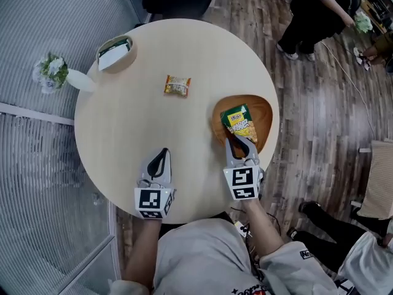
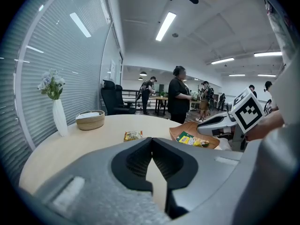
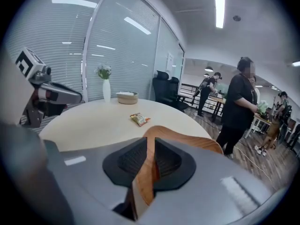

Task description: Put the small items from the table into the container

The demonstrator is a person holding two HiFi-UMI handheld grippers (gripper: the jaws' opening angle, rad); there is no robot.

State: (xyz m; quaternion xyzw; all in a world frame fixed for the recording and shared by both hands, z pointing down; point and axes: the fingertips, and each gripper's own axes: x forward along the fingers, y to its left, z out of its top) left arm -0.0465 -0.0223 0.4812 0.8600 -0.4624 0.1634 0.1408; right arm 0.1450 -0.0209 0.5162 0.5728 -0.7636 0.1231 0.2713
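Closest to the lens were the person's grey sleeves (image 1: 202,257), low in the head view, each reaching up to a gripper over the near edge of the round table (image 1: 123,128). The left gripper (image 1: 163,153) hovered at lower left with its jaws brought together and nothing between them. The right gripper (image 1: 239,143) had its jaws drawn narrow onto the near rim of the wooden bowl (image 1: 265,112), right of centre. Its own view showed the wooden edge running up between the pads.

One green packet (image 1: 239,121) already lay in that bowl, its long axis slanting from upper left to lower right, green end uppermost in the frame. One loose packet (image 1: 177,86), orange and yellow, lay flat on the bare tabletop just above centre, well apart from the bowl and from both grippers. Its long axis ran almost straight across the frame, dipping slightly to the right.

It looked light, soft and crinkly, probably a slick foil that could slide out of a shallow pinch, with contents that a hard squeeze might crush. A sealed end or a raised edge seemed the best place to grip, with the jaws closing across the short width. A woven basket (image 1: 116,53) and a vase (image 1: 78,80) stood at upper left, clear of the work.
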